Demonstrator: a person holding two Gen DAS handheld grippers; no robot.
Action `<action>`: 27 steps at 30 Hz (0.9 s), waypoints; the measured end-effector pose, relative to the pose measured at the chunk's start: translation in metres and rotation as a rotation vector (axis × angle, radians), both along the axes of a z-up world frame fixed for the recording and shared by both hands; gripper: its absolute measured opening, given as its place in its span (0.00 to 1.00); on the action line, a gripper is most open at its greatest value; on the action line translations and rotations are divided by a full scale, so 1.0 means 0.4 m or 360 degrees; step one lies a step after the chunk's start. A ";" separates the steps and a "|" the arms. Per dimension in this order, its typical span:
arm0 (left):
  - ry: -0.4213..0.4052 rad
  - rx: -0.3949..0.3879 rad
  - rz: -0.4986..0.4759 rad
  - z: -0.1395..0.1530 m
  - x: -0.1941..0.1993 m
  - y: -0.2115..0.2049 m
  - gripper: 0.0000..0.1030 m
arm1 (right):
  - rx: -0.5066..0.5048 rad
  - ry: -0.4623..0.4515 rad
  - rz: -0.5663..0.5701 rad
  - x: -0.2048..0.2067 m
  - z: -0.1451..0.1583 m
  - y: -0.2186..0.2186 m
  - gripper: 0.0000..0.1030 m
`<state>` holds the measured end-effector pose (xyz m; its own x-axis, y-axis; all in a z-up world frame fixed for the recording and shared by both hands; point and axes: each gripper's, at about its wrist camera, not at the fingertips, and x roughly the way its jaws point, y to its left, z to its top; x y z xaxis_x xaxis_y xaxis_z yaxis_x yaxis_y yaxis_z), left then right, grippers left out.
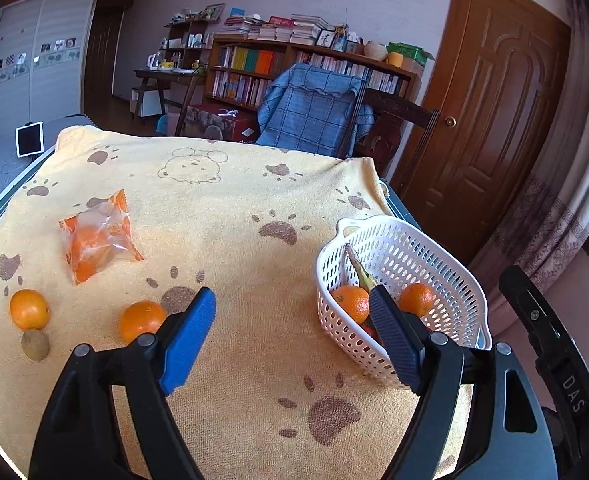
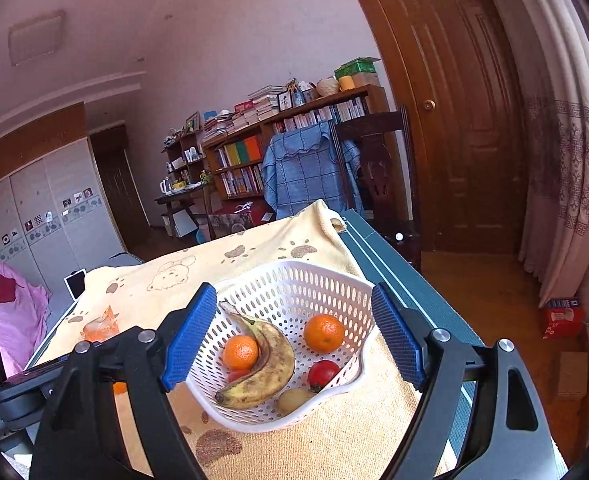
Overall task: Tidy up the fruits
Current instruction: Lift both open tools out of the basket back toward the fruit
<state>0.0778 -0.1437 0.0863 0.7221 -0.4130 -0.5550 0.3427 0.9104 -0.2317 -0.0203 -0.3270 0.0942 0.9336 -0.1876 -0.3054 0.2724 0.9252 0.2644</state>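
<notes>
Both grippers are wide open holding nothing, the right gripper (image 2: 294,332) hanging right over the white basket (image 2: 278,276) with 2 oranges and a banana (image 2: 270,364) inside, while left gripper (image 1: 294,332) has another orange (image 1: 141,320) just left of its fingers.

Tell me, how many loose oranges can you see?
4. Two are in the white basket: one beside the banana, one farther right. Two lie on the towel: and. Others may be hidden.
</notes>
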 end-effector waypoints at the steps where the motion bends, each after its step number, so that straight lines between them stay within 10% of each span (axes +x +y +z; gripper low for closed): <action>1: -0.0004 0.0002 0.0017 0.001 -0.004 0.009 0.76 | -0.0008 -0.0001 0.0003 0.000 0.000 0.003 0.79; 27: -0.0106 0.0250 0.0329 0.008 -0.095 0.162 0.86 | -0.0208 -0.0028 0.0265 0.008 0.012 0.111 0.80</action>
